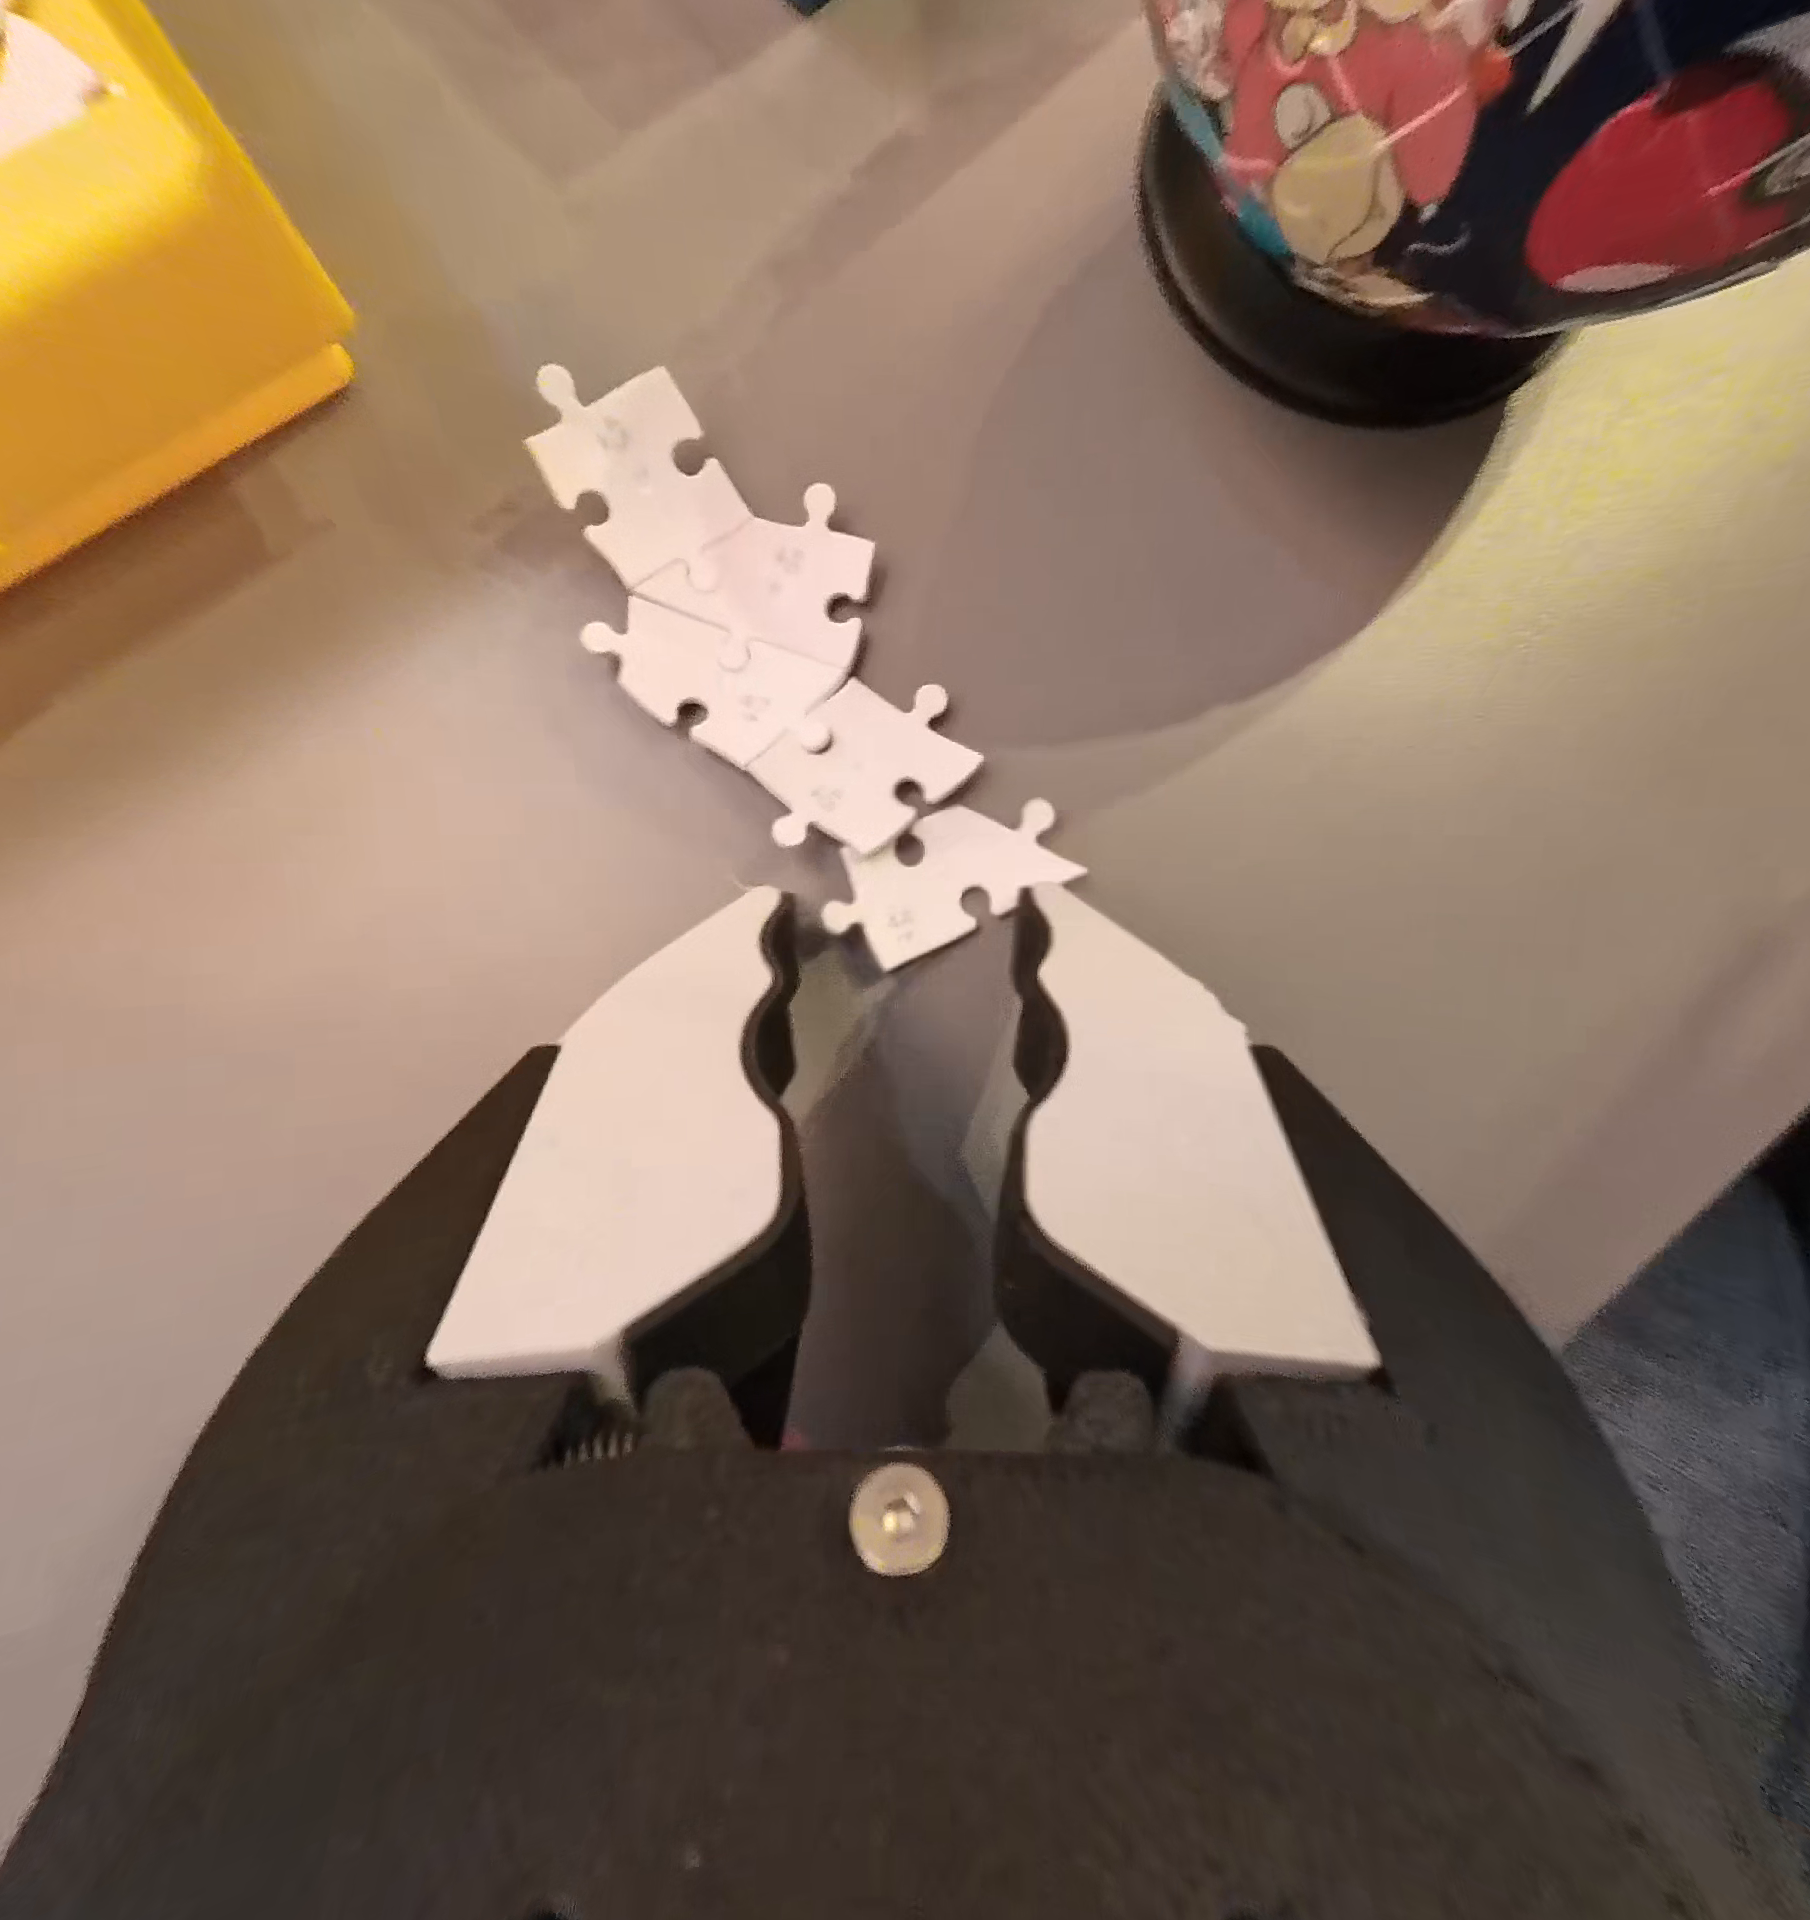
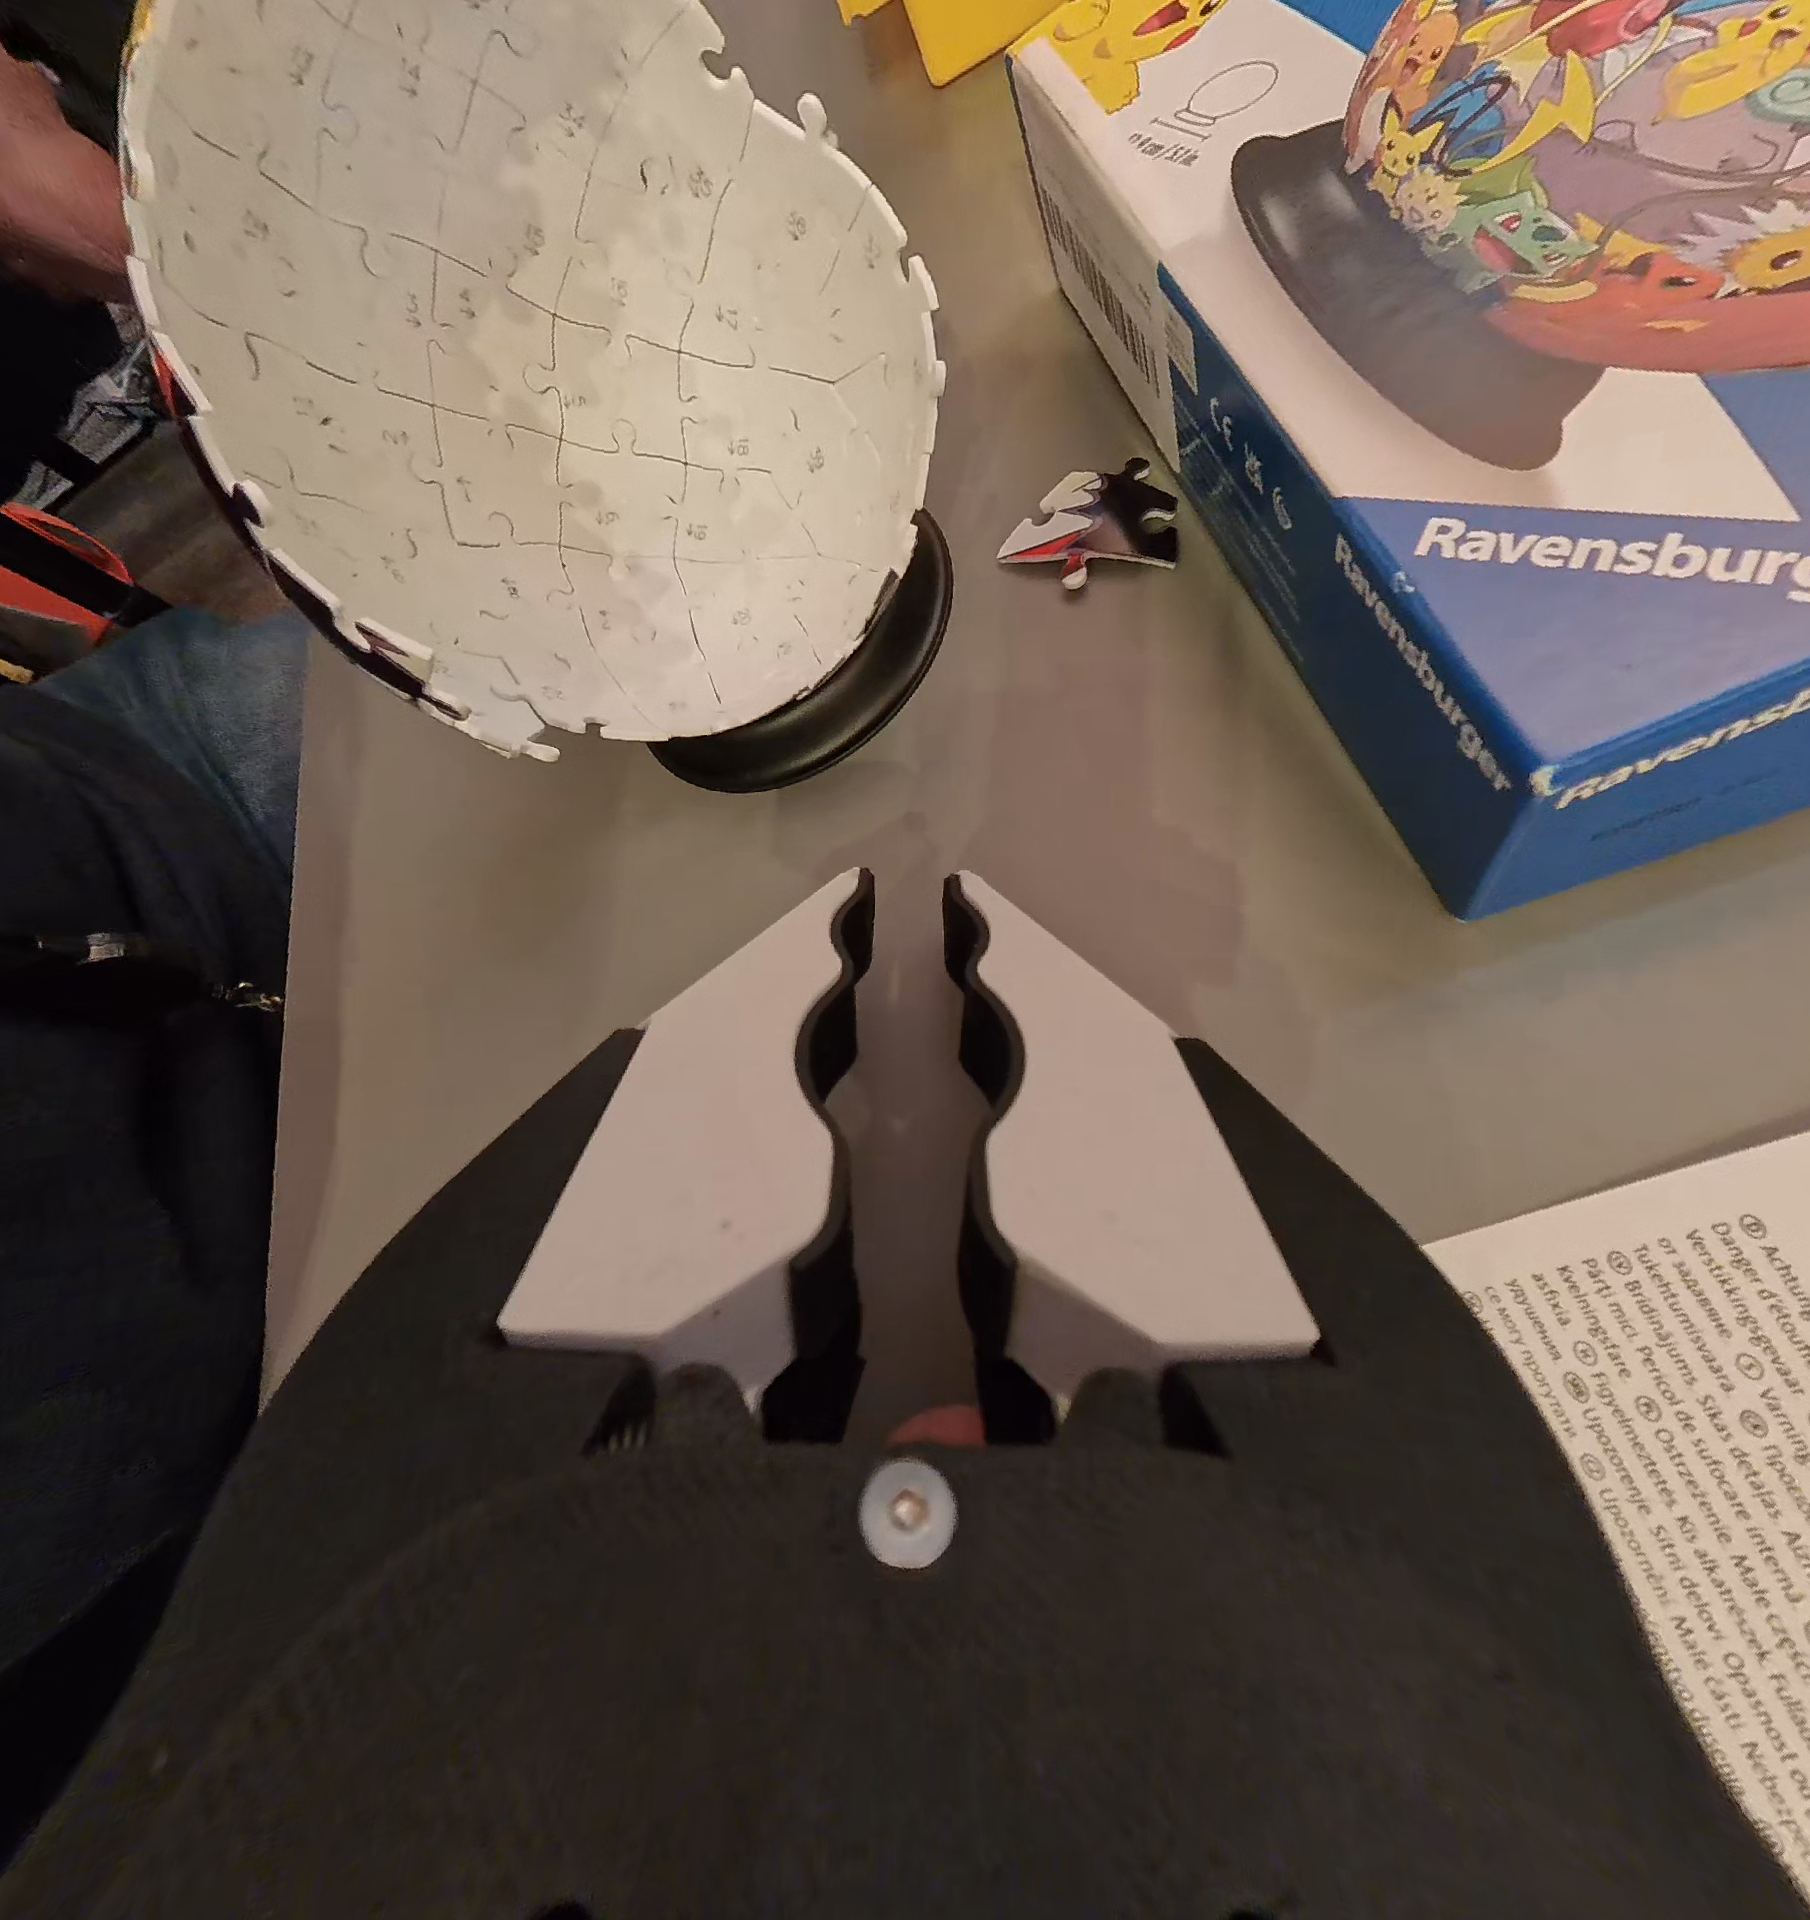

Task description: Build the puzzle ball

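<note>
In your left wrist view, the yellow box sits at the upper left with pale shapes on top, too blurred to identify. A strip of joined puzzle pieces lies white side up on the grey table, running diagonally toward your left gripper. Its fingers are spread, and the nearest piece lies between the tips, ungripped. The puzzle ball on its black stand rests at the upper right.

In your right wrist view, the half-built puzzle ball tilts on its stand near the table's left edge, hollow side facing you, empty. Your right gripper hovers over bare tabletop, fingers slightly parted, holding nothing. A loose printed piece lies between the stand and the blue puzzle carton. A leaflet lies at the right.
</note>
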`<state>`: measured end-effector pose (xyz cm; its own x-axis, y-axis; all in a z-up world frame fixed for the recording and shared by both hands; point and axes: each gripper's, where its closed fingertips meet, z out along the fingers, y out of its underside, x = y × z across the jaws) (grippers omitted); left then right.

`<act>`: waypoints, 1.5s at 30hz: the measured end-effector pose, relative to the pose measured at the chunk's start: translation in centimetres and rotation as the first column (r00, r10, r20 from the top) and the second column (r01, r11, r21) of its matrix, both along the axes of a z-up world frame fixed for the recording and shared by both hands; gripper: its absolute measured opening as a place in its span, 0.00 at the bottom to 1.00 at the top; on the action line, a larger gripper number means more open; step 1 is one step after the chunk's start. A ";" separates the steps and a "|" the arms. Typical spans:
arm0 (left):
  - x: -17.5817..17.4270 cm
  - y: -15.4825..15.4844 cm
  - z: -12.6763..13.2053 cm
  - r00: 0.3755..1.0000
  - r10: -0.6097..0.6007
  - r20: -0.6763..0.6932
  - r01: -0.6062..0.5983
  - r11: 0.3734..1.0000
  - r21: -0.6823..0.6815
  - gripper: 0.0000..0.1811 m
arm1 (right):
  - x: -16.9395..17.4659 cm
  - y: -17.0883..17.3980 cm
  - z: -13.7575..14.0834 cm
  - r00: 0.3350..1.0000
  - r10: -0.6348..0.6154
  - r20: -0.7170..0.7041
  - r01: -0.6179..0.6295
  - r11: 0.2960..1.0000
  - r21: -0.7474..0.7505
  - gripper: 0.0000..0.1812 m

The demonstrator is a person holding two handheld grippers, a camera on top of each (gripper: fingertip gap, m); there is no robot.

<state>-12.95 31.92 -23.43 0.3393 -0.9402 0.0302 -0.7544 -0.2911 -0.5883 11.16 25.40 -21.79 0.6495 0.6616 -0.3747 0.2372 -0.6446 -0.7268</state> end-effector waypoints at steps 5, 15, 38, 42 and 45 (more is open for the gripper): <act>0.4 -0.2 0.0 1.000 0.017 0.015 -0.017 0.999 0.051 0.15 | 0.0 -0.1 0.2 1.000 -0.001 -0.003 0.001 1.000 0.020 0.06; 1.2 -1.6 1.0 0.997 0.015 0.076 -0.023 0.994 0.109 0.01 | -0.1 -0.6 0.7 1.000 0.006 -0.001 -0.006 0.998 0.070 0.07; 12.1 -3.7 17.1 0.851 -0.520 -0.076 0.526 0.847 0.085 0.01 | -8.6 -0.4 20.9 0.971 0.184 0.154 -0.239 0.801 0.548 0.07; 13.5 -3.8 17.4 0.803 -0.576 -0.152 0.589 0.806 0.057 0.01 | -8.7 1.5 19.5 0.934 0.145 0.326 -0.305 0.798 0.520 0.07; 14.2 -3.7 17.9 0.792 -0.594 -0.145 0.605 0.795 0.043 0.01 | -8.6 2.0 18.5 0.921 0.158 0.356 -0.326 0.812 0.484 0.05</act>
